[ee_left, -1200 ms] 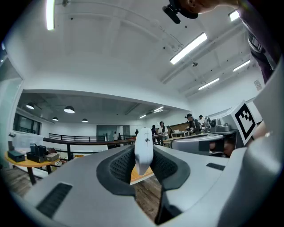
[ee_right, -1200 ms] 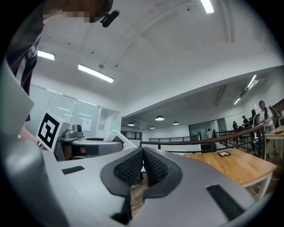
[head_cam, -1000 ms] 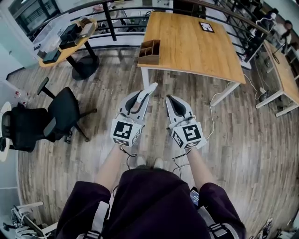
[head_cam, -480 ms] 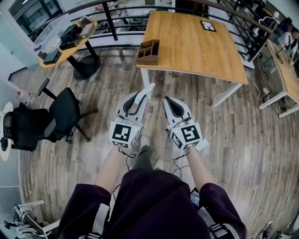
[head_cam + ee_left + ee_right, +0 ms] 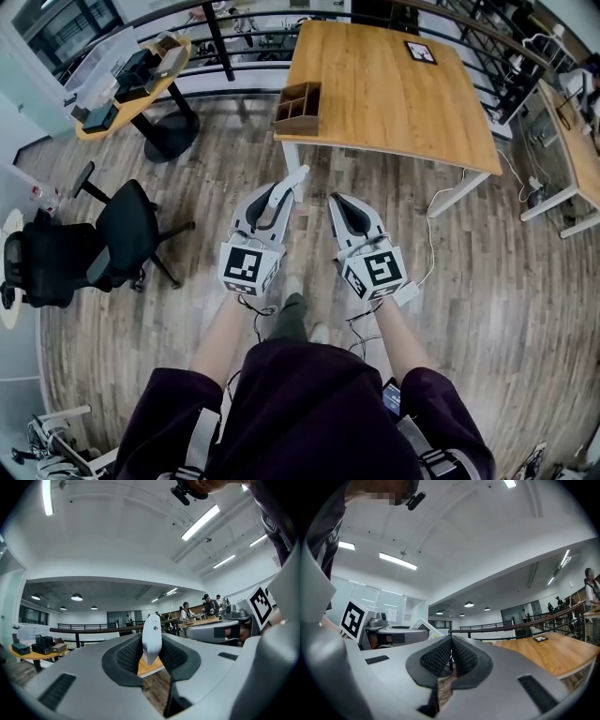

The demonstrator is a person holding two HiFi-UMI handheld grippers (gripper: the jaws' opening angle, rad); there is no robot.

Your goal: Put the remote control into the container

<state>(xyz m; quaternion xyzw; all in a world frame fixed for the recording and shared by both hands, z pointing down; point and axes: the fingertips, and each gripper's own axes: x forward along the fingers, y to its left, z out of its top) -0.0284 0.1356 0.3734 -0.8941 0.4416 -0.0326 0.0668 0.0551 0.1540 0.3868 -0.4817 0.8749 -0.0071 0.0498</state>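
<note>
A slim white remote control (image 5: pixel 290 182) sticks out forward from my left gripper (image 5: pixel 270 204), whose jaws are shut on it; in the left gripper view the remote (image 5: pixel 152 641) stands upright between the black pads. My right gripper (image 5: pixel 339 204) hovers beside it with its jaws shut and nothing between them, the pads (image 5: pixel 461 657) pressed together. Both are held over the wooden floor, well short of the table. The container, a brown wooden box with compartments (image 5: pixel 297 106), sits on the near left corner of the wooden table (image 5: pixel 394 94).
A black office chair (image 5: pixel 122 230) stands to the left. A round table (image 5: pixel 131 80) with boxes is at the back left beside a railing. A white cable (image 5: pixel 441 199) lies on the floor by the table leg. Another desk (image 5: pixel 572 141) is at the right.
The view has shifted slightly as the person steps toward the table, and a foot has come into view below the grippers. Both grippers keep the same pose; the remote stays held.
</note>
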